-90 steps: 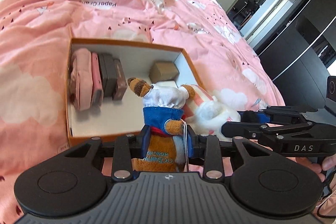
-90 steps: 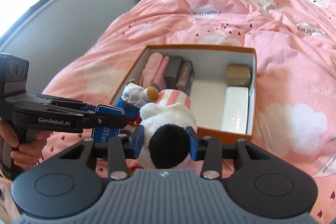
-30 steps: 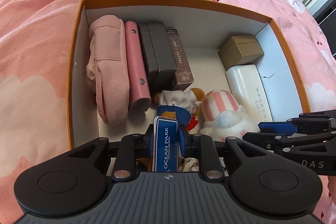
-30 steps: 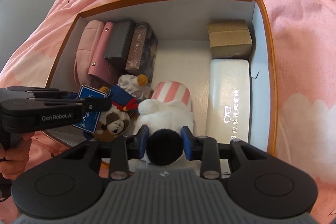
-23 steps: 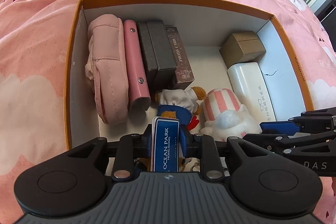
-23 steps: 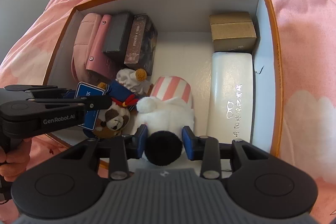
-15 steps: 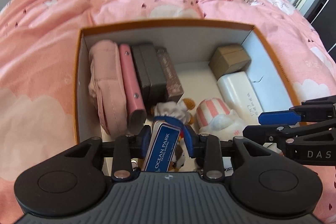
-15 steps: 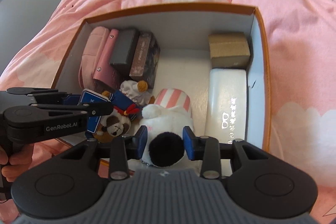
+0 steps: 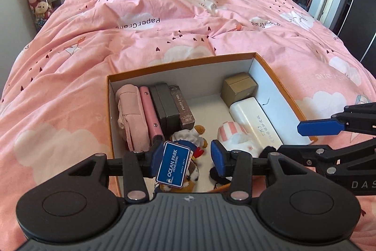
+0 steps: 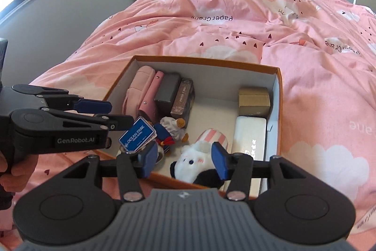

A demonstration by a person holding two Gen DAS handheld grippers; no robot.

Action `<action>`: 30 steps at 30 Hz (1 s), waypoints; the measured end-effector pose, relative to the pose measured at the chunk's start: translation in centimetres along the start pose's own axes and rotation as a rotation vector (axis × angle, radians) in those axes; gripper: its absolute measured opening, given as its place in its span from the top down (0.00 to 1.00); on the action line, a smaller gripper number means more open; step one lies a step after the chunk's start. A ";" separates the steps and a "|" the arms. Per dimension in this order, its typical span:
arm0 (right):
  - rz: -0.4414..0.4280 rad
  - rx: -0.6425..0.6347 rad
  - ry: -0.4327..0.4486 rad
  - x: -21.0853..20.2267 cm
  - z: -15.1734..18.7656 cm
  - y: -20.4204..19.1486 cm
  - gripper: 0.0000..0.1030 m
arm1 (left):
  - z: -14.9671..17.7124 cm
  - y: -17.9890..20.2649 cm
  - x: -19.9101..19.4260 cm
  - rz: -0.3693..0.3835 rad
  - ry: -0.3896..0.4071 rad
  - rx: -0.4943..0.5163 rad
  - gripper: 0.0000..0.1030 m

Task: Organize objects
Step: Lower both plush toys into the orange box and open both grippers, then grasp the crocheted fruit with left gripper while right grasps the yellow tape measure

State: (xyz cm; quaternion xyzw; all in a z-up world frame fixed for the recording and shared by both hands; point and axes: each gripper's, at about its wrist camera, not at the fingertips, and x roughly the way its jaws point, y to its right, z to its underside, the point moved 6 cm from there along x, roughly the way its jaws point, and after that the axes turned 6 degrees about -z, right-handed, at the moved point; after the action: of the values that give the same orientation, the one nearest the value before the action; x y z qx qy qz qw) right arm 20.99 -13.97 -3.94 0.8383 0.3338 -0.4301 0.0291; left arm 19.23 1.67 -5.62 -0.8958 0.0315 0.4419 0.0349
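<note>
Left wrist view: left gripper and right gripper are both released; two plush toys lie near in the box. Withdraw straight upward, clearing the blue tag.

Ahead of your grippers, the bed carries a pink cloud-print duvet. One orange-rimmed open box rests directly on it, apparently level, just beyond your fingertips.
</note>
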 end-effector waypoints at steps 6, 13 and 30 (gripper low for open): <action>-0.041 0.025 -0.007 -1.0 3.2 -0.9 0.49 | 2.2 0.8 -1.8 0.052 -0.011 0.024 0.48; -0.027 0.045 -0.044 0.2 6.6 -1.3 0.48 | 6.4 0.6 -0.9 0.062 -0.114 0.000 0.48; -0.044 0.161 -0.394 5.8 14.3 -1.8 0.50 | 16.0 1.3 4.1 0.095 -0.444 -0.075 0.41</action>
State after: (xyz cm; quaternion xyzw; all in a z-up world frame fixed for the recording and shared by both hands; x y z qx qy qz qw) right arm 12.28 -14.27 -16.79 0.7302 0.3043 -0.6114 0.0173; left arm 8.99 1.73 -18.60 -0.7748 0.0490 0.6302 -0.0131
